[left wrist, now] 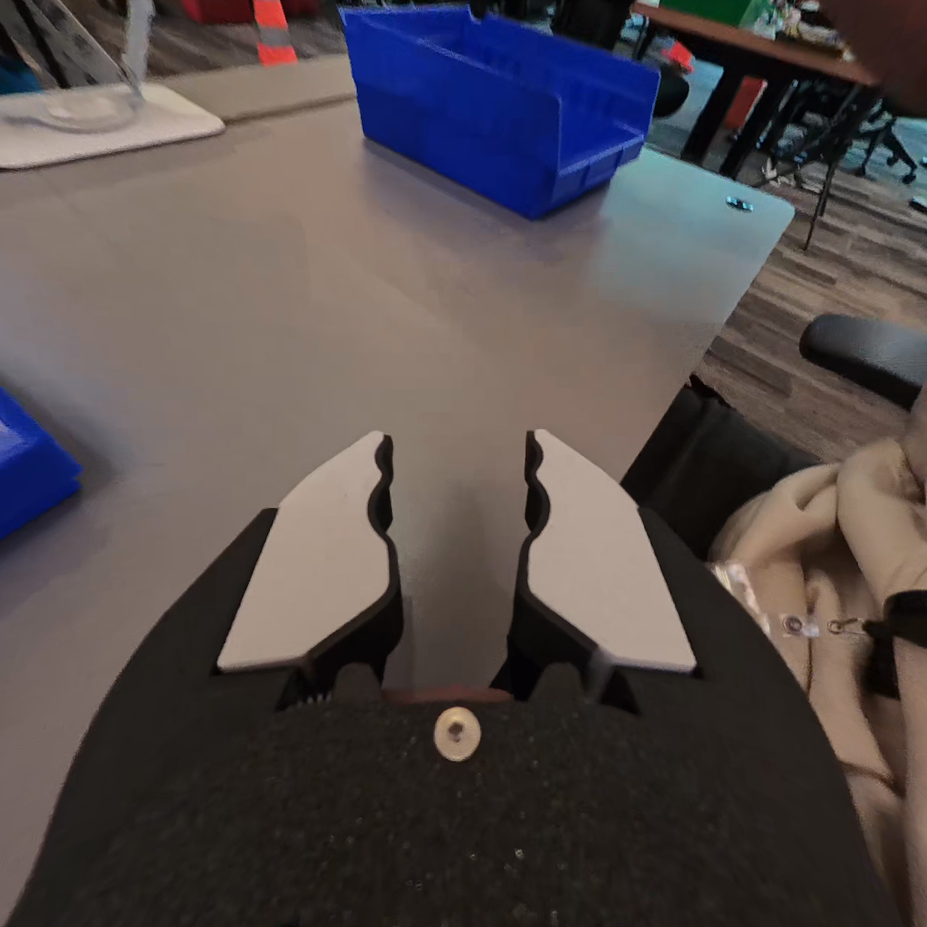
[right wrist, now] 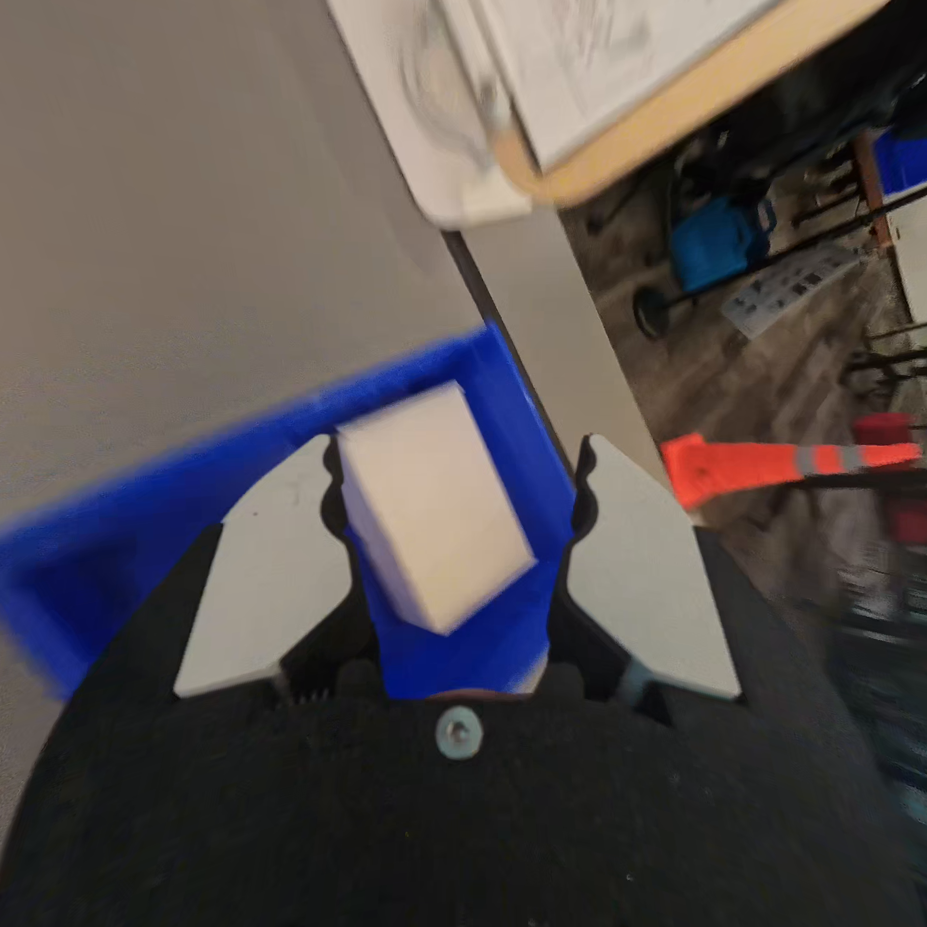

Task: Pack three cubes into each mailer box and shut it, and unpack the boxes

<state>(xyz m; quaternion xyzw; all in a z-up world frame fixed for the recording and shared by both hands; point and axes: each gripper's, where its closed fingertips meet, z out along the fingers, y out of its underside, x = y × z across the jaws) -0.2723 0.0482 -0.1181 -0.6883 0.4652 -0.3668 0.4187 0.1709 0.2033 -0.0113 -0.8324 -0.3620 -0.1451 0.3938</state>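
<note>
Worktop (left wrist: 301,301) lies bare beneath the left gripper (left wrist: 457,441), jaws apart, empty; a blue bin (left wrist: 501,115) stands ahead. Right gripper (right wrist: 456,441), jaws apart, straddles a white mailer box (right wrist: 431,501) in another blue bin (right wrist: 150,501); likely light, stiff cardboard, best pinched across its sides.

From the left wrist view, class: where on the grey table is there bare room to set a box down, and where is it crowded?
The widest bare patch of grey table lies between the left gripper, the blue bin ahead and the second blue bin at the left edge. It is crowded at the far left, by the white base.
</note>
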